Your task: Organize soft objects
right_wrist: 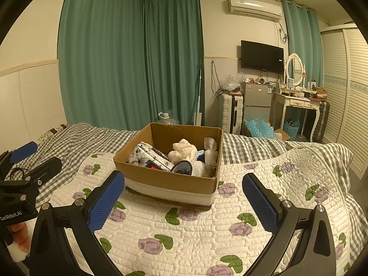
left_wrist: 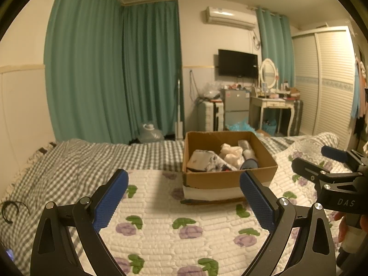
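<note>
The cardboard box (right_wrist: 170, 179) sat mid-quilt (right_wrist: 184, 234), holding a floral pouch (right_wrist: 147, 155), cream cloth (right_wrist: 182, 153) and other soft items. The left gripper (left_wrist: 184, 197) and right gripper (right_wrist: 184, 199) both hovered before it, jaws spread, holding nothing. The left view read "DAS" on the right unit; the right view read "GenRobot.AI". Only the left view showed a black hairband (left_wrist: 11, 209) near the bed's left edge.
</note>
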`<state>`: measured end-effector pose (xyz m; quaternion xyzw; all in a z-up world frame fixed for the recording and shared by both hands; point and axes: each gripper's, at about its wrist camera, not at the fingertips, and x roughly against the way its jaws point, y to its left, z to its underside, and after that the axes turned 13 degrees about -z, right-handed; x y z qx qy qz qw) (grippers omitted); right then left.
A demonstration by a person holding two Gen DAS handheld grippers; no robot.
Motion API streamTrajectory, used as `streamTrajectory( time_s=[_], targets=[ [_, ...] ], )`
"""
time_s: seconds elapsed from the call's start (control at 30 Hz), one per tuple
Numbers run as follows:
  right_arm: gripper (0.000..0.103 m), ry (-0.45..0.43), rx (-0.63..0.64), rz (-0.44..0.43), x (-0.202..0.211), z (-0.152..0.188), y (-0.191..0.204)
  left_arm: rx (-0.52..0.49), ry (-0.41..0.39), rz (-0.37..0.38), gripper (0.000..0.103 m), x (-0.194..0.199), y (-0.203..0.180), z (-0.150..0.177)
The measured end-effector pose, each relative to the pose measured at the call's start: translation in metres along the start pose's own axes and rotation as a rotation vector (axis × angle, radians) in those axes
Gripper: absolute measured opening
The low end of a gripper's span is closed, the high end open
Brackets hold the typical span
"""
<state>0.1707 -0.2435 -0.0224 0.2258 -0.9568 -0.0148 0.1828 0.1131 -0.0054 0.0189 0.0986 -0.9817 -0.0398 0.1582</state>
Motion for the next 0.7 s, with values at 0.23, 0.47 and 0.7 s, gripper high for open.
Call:
streamTrajectory(
  time_s=[0.23,0.47,0.7],
  targets=[
    [0.103,0.003,-0.001,-0.001,-0.0004,0.0006,-0.0004,0.0,0.002,-0.002,0.099,0.0001,0.0,0.0006],
    [0.103,0.004,-0.004,0.001,-0.0018,0.002,0.0001,0.002,0.003,-0.002,0.099,0.0001,0.0,0.0009],
    [0.103,0.008,-0.006,0.004,-0.0028,0.0031,0.0003,-0.002,0.006,-0.006,0.099,0.0,-0.0012,0.0029]
  ],
)
